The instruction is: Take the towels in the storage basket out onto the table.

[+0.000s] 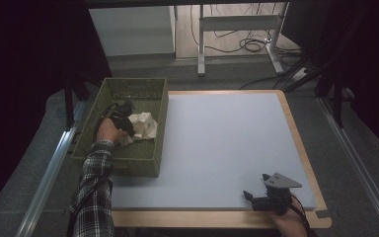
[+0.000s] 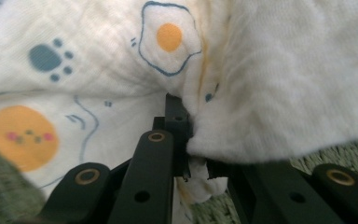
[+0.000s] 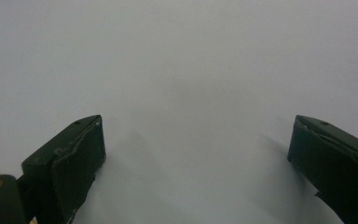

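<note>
Inside the green basket point(image 1: 90, 129), the left tool point(image 1: 127, 127) is clamped on the white printed cloth point(image 1: 143, 125). The right tool point(image 1: 258, 186) rests well away from the basket on the tabletop point(image 1: 217, 143), jaws wide apart, gripping nothing.

Cloth point(image 1: 143, 126) in basket point(image 1: 161, 118) at mat's point(image 1: 227, 143) left edge; left gripper point(image 1: 124, 123) in basket, right gripper point(image 1: 256, 186) on mat's near right corner.

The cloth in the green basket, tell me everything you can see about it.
The cloth is a soft, cream-white fabric with a fine crinkled weave, printed with a fried egg, a blue paw print and an orange smiling face. It lies crumpled in a loose heap inside the green woven basket, resting on its floor. The left gripper is shut on a fold of it, the fabric bunching between the black fingers.
</note>
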Tool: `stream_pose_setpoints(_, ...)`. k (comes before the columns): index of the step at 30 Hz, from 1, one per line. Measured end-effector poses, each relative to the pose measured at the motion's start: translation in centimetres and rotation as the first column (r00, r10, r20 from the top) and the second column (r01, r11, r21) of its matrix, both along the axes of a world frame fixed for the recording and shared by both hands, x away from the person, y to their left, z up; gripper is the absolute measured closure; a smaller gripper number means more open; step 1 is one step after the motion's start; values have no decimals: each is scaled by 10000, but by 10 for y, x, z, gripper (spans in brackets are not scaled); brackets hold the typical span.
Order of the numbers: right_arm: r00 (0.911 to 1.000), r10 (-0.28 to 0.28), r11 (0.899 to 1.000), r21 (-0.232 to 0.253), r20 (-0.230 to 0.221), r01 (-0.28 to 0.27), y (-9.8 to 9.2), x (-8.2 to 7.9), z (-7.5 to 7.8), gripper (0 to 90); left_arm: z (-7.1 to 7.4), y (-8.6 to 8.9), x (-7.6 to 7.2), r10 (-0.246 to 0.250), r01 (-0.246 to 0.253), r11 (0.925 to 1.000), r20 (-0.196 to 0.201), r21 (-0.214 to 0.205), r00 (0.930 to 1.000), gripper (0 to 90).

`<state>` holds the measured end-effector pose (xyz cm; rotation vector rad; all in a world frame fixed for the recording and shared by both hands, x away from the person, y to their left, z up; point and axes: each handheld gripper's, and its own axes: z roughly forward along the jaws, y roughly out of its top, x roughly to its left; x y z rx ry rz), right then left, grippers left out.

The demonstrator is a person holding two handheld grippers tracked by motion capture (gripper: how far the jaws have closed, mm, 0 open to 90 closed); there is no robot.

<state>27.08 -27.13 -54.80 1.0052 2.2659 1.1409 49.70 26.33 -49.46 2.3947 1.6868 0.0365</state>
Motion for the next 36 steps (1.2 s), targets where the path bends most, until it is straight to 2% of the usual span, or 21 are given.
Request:
stream_pose_setpoints(3,10000,6,10000,-2,-3,-6,0,0,0,41,9,5,-4,248,-230,9994,653,-274,9976,821)
stream_pose_setpoints(4,10000,6,10000,-2,-3,-6,0,0,0,41,9,5,-4,248,-230,9994,653,-274,9976,821)
stream_pose_setpoints(7,10000,6,10000,-1,-5,-6,0,0,0,41,12,4,-9,120,-83,9992,972,-386,9952,820)
stream_pose_setpoints(8,10000,6,10000,-1,-4,-6,0,0,0,41,15,5,-12,69,-12,9990,1274,-452,9918,820)
stream_pose_setpoints(9,10000,6,10000,-1,-4,-6,0,0,0,41,15,5,-12,69,-12,9990,1274,-452,9918,820)
stream_pose_setpoints(10,10000,5,10000,-1,-5,-5,0,0,0,41,20,6,-16,42,39,9986,1551,-518,9879,819)
stream_pose_setpoints(11,10000,5,10000,-1,-5,-5,0,0,0,41,20,6,-16,42,39,9986,1551,-518,9879,818)
stream_pose_setpoints(12,10000,7,10000,-3,-3,-7,0,0,0,41,25,9,-20,75,35,9982,1836,-594,9830,818)
stream_pose_setpoints(13,10000,7,10000,-3,-3,-7,0,0,0,41,25,9,-20,75,35,9982,1836,-594,9830,818)
stream_pose_setpoints(15,10000,6,10000,-2,-5,-6,0,0,0,41,35,13,-26,235,-37,9963,2286,-864,9732,818)
stream_pose_setpoints(16,10000,6,10000,-2,-5,-6,0,0,0,41,35,13,-26,235,-37,9963,2286,-864,9732,818)
stream_pose_setpoints(21,10000,6,10000,-6,-4,-6,0,0,0,41,53,19,-36,268,37,9944,2861,-1053,9578,818)
stream_pose_setpoints(24,10000,6,10000,-5,-1,-6,0,0,0,41,62,22,-42,243,106,9942,3182,-1075,9477,818)
stream_pose_setpoints(25,10000,5,10000,-5,-3,-5,0,0,0,41,68,23,-46,231,151,9937,3352,-1108,9419,818)
stream_pose_setpoints(26,10000,5,10000,-5,-3,-5,0,0,0,41,68,23,-46,231,151,9937,3352,-1108,9419,818)
stream_pose_setpoints(28,10000,5,10000,-7,-3,-5,0,0,0,41,76,24,-50,220,208,9929,3525,-1173,9355,818)
stream_pose_setpoints(31,10000,4,10000,-6,-3,-4,0,0,0,41,83,25,-53,217,217,9931,3634,-1149,9314,818)
stream_pose_setpoints(32,10000,2,10000,-6,-7,-2,0,0,0,41,89,26,-55,255,225,9923,3778,-1220,9255,818)
stream_pose_setpoints(33,10000,2,10000,-6,-7,-2,0,0,0,41,89,26,-55,255,225,9923,3778,-1220,9255,818)
stream_pose_setpoints(34,10000,0,10000,-4,-8,0,0,0,0,41,96,27,-57,262,262,9914,3911,-1280,9200,818)
stream_pose_setpoints(36,10000,-1,10000,-5,-10,1,0,0,0,41,99,27,-58,254,293,9910,3975,-1309,9173,817)
